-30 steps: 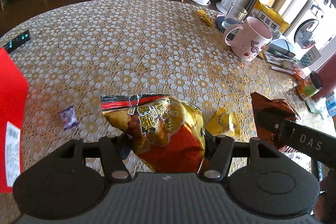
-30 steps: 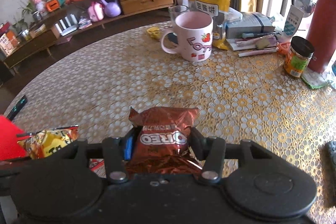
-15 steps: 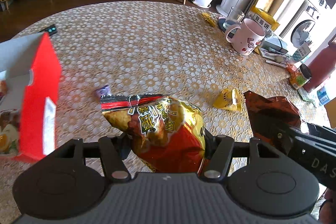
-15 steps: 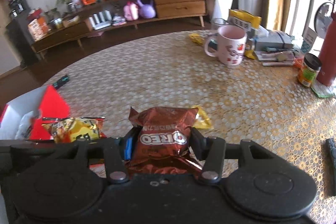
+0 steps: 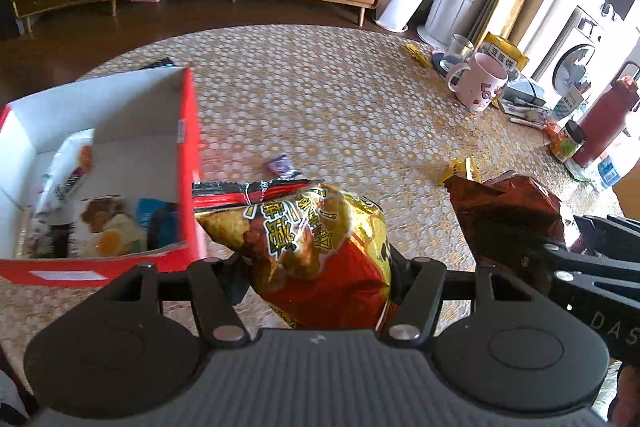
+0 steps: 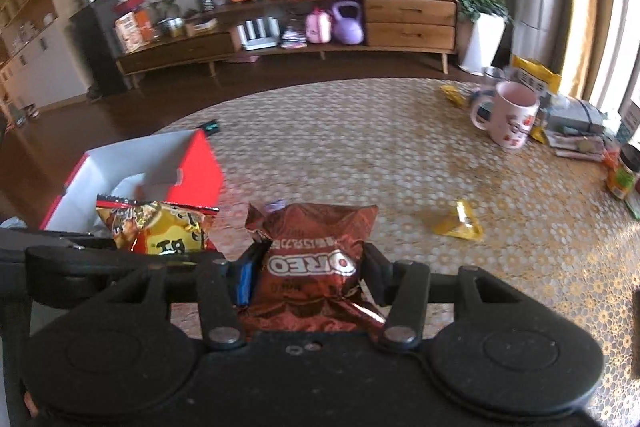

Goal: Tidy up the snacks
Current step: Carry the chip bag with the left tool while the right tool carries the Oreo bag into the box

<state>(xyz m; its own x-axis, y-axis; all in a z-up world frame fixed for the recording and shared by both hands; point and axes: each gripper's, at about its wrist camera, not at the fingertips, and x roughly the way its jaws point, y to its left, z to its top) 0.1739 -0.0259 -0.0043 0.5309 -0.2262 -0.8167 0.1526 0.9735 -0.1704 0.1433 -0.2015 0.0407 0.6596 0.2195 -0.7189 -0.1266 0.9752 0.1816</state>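
My left gripper [image 5: 316,263] is shut on a yellow-and-red snack bag [image 5: 304,239], held above the table just right of the open red box [image 5: 188,163], which holds several snack packets. My right gripper [image 6: 308,267] is shut on a brown Oreo packet [image 6: 312,247], held above the table to the right of the left one. The Oreo packet also shows in the left wrist view [image 5: 508,211], and the yellow bag [image 6: 160,227] and red box [image 6: 200,163] in the right wrist view. A small yellow packet [image 6: 458,223] and a small purple packet [image 5: 282,165] lie on the table.
A pink mug [image 5: 480,87], a glass [image 5: 456,51], a yellow bag [image 5: 504,53], papers, a jar [image 5: 566,143] and a red bottle [image 5: 604,119] crowd the table's right edge. A remote [image 6: 210,125] lies at the far edge. A patterned cloth [image 5: 320,99] covers the round table.
Both grippers have lifted and swung left with their packets. The red box has come fully into view, now close on the left with its inside showing.
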